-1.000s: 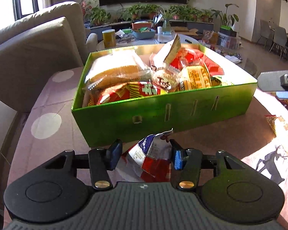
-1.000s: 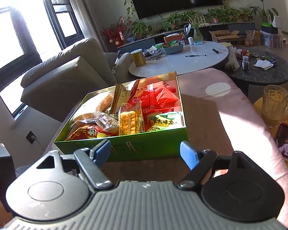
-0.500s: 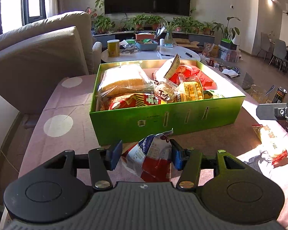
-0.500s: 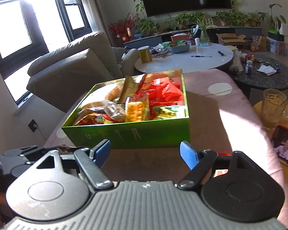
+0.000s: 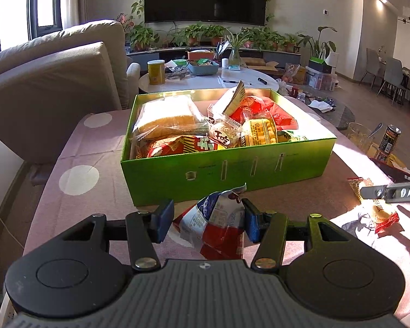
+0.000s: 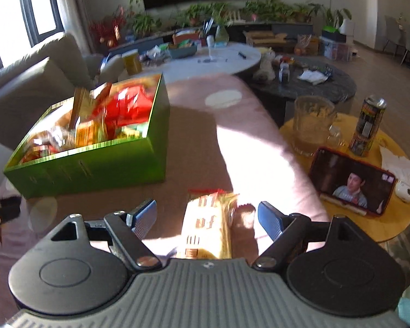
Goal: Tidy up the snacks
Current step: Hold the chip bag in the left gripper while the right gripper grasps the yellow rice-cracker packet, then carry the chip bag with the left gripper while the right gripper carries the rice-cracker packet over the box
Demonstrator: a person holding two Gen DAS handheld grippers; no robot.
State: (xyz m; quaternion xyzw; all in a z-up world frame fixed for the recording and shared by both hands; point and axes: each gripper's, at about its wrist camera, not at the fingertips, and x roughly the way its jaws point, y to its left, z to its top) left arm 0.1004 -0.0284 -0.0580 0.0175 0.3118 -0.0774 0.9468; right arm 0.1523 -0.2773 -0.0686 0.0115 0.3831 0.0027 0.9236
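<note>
A green box (image 5: 232,169) full of snack packets stands on the pink dotted tablecloth; it also shows in the right wrist view (image 6: 95,164). My left gripper (image 5: 209,216) is in front of the box, its jaws around a red, white and blue snack bag (image 5: 218,227); the right pad touches it, the left pad stands slightly off. My right gripper (image 6: 206,216) is open over a yellow snack packet (image 6: 207,229) lying on the cloth right of the box. That packet shows in the left wrist view (image 5: 374,207), partly behind the right gripper's finger.
A round side table (image 6: 369,218) at the right holds a phone (image 6: 352,183), a glass mug (image 6: 311,125) and a can (image 6: 369,128). A beige sofa (image 5: 54,82) stands at the left. A white coffee table (image 5: 205,79) lies beyond the box.
Both grippers have drawn back from the box. My right gripper swung right and down over the yellow packet. The left gripper still has the bag between its jaws.
</note>
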